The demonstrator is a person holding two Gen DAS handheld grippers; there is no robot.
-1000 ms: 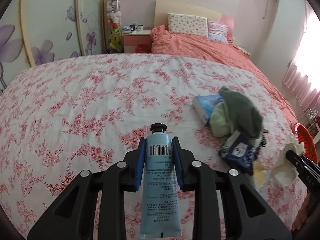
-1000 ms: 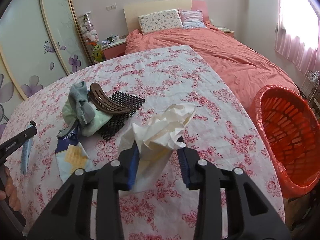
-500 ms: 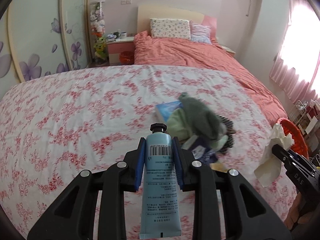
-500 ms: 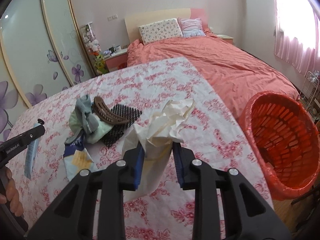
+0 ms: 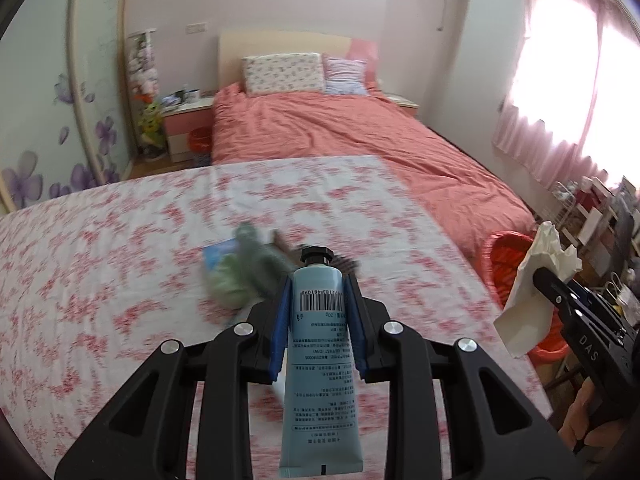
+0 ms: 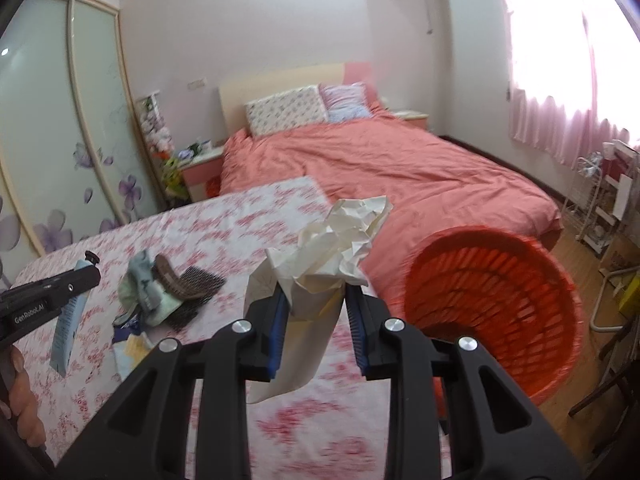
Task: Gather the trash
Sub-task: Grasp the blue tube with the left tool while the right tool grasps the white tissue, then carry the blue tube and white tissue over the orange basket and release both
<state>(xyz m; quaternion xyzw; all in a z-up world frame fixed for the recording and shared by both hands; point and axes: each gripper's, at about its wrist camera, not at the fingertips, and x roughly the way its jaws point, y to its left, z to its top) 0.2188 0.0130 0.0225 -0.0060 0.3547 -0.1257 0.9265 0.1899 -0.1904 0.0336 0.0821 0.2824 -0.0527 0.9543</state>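
Note:
My left gripper is shut on a pale blue tube with a black cap, held above the floral sheet. My right gripper is shut on a wad of crumpled white paper, whose lower end hangs below the jaws. An orange slatted basket stands just right of the paper, past the sheet's edge. In the left wrist view the paper hangs in front of the basket. The right wrist view shows the left gripper and tube at far left.
A pile of greenish cloth, a brown comb, a black mesh mat and paper scraps lies on the sheet. Behind is a bed with a salmon cover. A wire rack stands by the curtained window.
Both grippers have risen and swung right, toward the basket, which now looms larger in the right wrist view. The right jaws have closed in tighter on the paper. The tube stays gripped.

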